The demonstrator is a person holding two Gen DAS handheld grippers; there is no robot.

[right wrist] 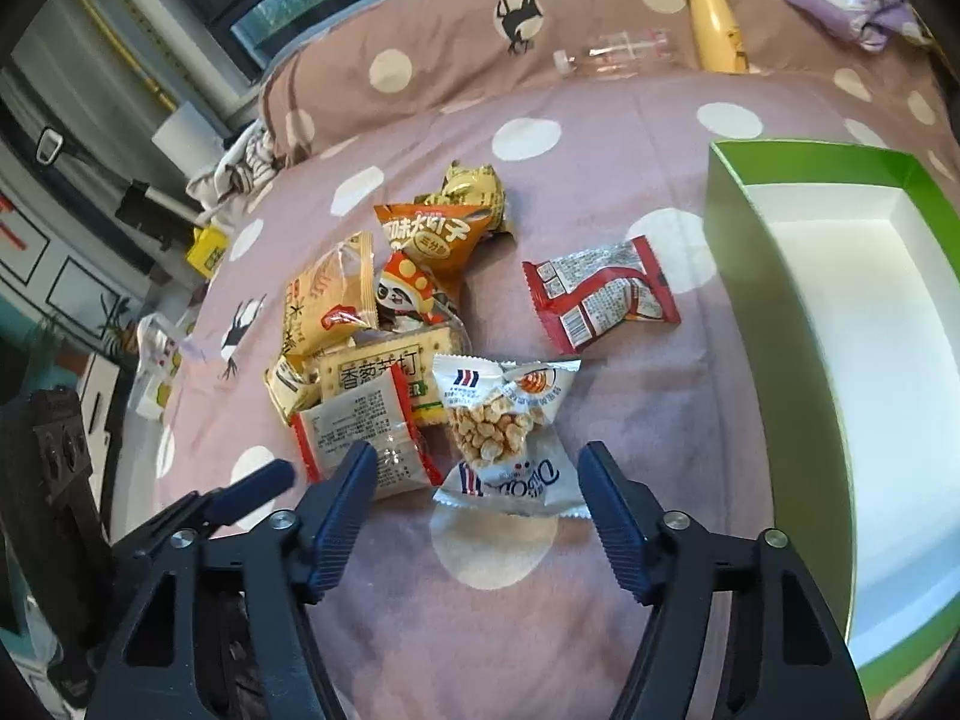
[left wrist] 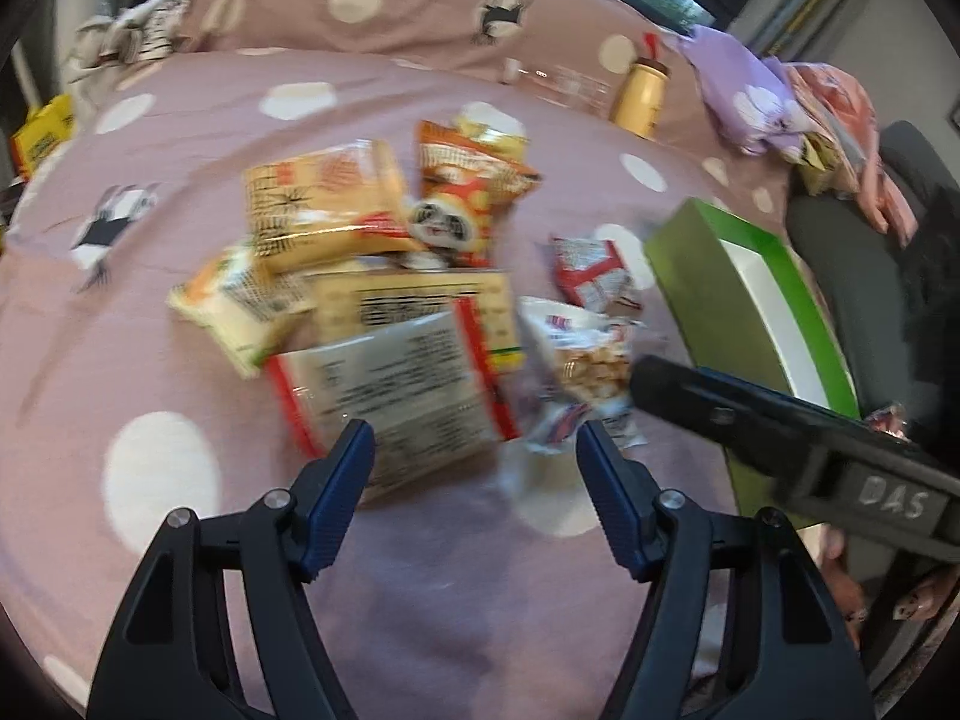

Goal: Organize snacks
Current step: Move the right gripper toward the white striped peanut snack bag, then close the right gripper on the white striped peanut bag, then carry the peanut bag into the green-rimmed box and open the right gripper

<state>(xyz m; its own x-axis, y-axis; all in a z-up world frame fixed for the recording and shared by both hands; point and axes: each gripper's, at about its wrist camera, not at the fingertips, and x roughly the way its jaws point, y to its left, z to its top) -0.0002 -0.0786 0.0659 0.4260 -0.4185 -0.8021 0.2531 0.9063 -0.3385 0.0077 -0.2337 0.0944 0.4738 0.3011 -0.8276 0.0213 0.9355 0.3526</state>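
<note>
A heap of snack packs lies on the pink dotted bedspread. Its front holds a red-edged white pack and a clear peanut pack. A red pack lies apart towards the green box, which shows a bare white inside. My left gripper hovers open over the heap's near edge, with nothing between its fingers. My right gripper is open above the peanut pack without touching it. The left view is blurred.
A yellow bottle and a clear plastic bottle lie by the pillow at the back. Purple and pink bedding is piled at the right. Clutter and a yellow packet sit past the bed's left edge.
</note>
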